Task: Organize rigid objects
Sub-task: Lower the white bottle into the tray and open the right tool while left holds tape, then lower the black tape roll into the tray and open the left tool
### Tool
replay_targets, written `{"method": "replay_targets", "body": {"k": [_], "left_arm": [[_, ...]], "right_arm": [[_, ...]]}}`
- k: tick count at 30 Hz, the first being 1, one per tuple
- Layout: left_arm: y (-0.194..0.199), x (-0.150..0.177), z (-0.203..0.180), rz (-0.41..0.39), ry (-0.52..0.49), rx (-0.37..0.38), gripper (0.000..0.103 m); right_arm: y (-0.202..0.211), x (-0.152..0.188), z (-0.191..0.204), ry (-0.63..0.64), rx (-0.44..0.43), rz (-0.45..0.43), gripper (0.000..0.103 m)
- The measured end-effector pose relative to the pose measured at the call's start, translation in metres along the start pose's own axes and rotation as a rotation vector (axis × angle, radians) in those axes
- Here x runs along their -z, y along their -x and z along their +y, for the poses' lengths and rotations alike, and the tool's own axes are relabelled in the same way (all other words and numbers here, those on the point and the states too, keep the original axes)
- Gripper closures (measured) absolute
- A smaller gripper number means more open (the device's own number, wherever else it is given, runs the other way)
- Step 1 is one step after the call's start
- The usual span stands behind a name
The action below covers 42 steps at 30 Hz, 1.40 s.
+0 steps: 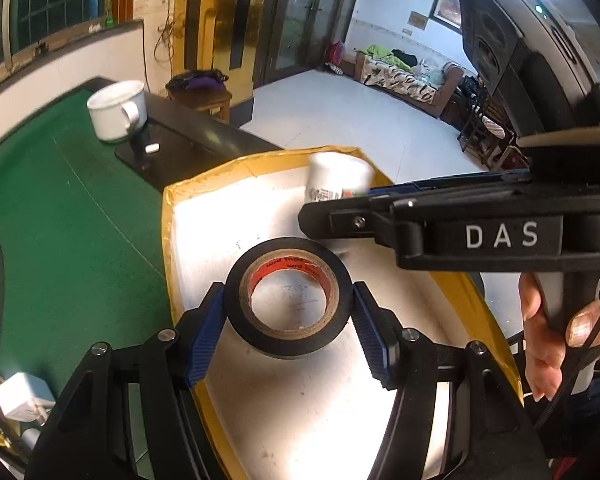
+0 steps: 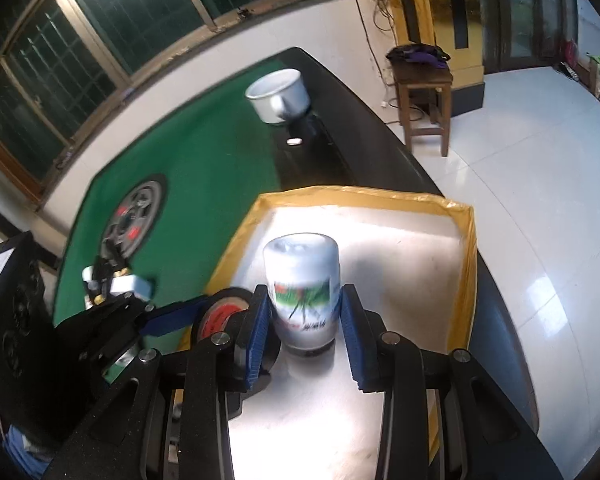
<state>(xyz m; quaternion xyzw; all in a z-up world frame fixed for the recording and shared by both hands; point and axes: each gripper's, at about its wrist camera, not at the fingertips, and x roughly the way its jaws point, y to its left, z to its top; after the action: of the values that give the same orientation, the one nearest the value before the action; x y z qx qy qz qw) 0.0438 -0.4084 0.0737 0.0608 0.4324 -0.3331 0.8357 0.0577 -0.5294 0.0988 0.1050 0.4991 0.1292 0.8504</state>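
My left gripper (image 1: pixel 288 300) is shut on a black tape roll (image 1: pixel 288 300), its blue pads pressing both sides, just above the white tray with a yellow taped rim (image 1: pixel 260 158). In the right wrist view my right gripper (image 2: pixel 305 308) is shut on a white bottle with a green label (image 2: pixel 302 280), upright over the same tray (image 2: pixel 380 194). The tape roll (image 2: pixel 220 316) shows to the bottle's left. From the left wrist view the bottle (image 1: pixel 338 176) is blurred behind the right gripper's black finger (image 1: pixel 340 216).
A green mat (image 1: pixel 72 220) covers the table. A white mug (image 1: pixel 118 110) and a small white piece (image 1: pixel 152 147) sit at the far end. A white charger (image 1: pixel 20 400) and a wheel-like disc (image 2: pixel 134 216) lie on the mat. A person's hand (image 1: pixel 548 340) grips the right handle. A wooden stool (image 2: pixel 422 92) stands beyond.
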Motion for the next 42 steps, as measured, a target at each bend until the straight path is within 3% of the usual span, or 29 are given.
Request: {"method": "replay_targets", "body": {"k": [8,28,35,39,42], "left_arm": [[-0.014,-0.004,0.000,0.024,-0.009,-0.050,0.042],[-0.005,-0.001,-0.011,0.000,-0.044,-0.120,0.042],[0.003,0.002,-0.009,-0.001,-0.014,-0.086,0.042],[0.008,0.005,-0.006,-0.005,-0.003,-0.083,0.042],[0.012,0.006,0.000,-0.006,0.022,-0.071,0.042]], "right_arm": [[-0.028,-0.017,-0.001,0.010,0.045,0.056,0.071],[-0.051,-0.045,0.006,0.026,0.039,0.066,0.071],[-0.060,-0.052,0.005,0.019,0.015,0.086,0.070],[-0.054,-0.052,0.004,0.012,-0.005,0.065,0.061],[-0.048,-0.052,0.005,0.005,-0.031,0.049,0.061]]}}
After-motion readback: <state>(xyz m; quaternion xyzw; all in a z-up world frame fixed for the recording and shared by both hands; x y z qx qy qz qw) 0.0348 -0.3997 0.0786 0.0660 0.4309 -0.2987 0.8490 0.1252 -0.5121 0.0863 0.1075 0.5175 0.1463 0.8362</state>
